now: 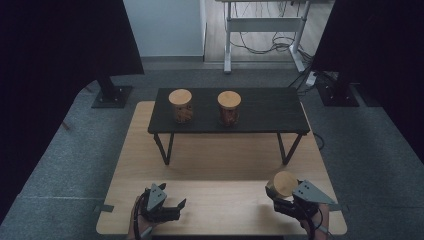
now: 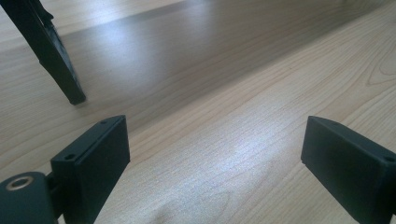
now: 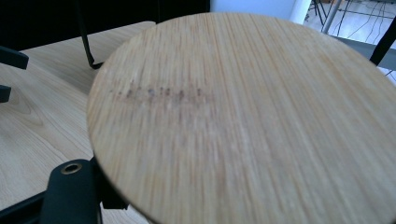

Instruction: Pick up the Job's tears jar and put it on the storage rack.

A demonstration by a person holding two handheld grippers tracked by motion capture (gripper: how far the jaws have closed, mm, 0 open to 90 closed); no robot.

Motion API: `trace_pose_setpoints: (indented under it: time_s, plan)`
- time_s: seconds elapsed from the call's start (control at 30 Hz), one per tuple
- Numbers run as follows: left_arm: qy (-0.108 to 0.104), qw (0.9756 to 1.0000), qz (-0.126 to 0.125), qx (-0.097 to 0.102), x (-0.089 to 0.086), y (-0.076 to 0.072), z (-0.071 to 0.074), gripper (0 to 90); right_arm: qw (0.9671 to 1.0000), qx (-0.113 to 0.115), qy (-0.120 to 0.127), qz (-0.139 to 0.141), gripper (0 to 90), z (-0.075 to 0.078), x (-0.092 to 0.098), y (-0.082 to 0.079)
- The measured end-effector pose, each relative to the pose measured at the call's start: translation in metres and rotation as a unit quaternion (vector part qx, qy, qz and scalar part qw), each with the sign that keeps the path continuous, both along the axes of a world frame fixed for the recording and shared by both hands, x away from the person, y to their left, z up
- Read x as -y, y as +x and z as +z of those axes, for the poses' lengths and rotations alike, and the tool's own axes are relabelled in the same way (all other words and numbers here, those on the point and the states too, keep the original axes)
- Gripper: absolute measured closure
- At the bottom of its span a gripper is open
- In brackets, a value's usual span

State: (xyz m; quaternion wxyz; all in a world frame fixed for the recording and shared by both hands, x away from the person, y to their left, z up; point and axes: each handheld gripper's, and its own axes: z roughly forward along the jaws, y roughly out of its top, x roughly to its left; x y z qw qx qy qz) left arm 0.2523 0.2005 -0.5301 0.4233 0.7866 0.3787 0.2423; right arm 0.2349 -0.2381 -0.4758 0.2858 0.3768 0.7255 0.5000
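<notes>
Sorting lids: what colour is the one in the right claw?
Light bamboo lid, right gripper view.

A lab: black curtains [image 1: 60, 40], cabled desk frame [image 1: 265, 30].

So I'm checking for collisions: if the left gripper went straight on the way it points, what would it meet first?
Probably the bare wooden tabletop: the open left gripper tilts down at it. The black shelf leg stands off to one side.
</notes>
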Motion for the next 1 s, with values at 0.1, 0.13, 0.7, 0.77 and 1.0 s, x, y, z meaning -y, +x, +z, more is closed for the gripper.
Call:
trace_pose_setpoints:
  time_s: [0.1, 0.13, 0.7, 0.77, 1.0]
  plan:
    - [0.0, 1.0, 0.0, 0.0, 0.0, 0.0, 0.0, 7.5, 1.0, 0.001, -0.001, 0.002, 25.0, 0.003, 0.0, 0.001]
    - [0.0, 1.0, 0.0, 0.0, 0.0, 0.0, 0.0, 7.6, 1.0, 0.002, -0.001, 0.002, 24.9, 0.004, -0.001, 0.001]
    - [0.001, 1.0, 0.0, 0.0, 0.0, 0.0, 0.0, 7.4, 0.9997, 0.003, 0.02, 0.012, 24.9, 0.02, -0.002, 0.006]
    - [0.0, 1.0, 0.0, 0.001, 0.0, 0.0, 0.0, 7.5, 0.9997, 0.004, 0.022, 0.011, 25.0, 0.022, -0.002, 0.006]
    - [0.001, 1.0, 0.0, 0.0, 0.0, 0.0, 0.0, 7.4, 0.9996, 0.007, 0.025, 0.009, 25.0, 0.026, 0.001, 0.007]
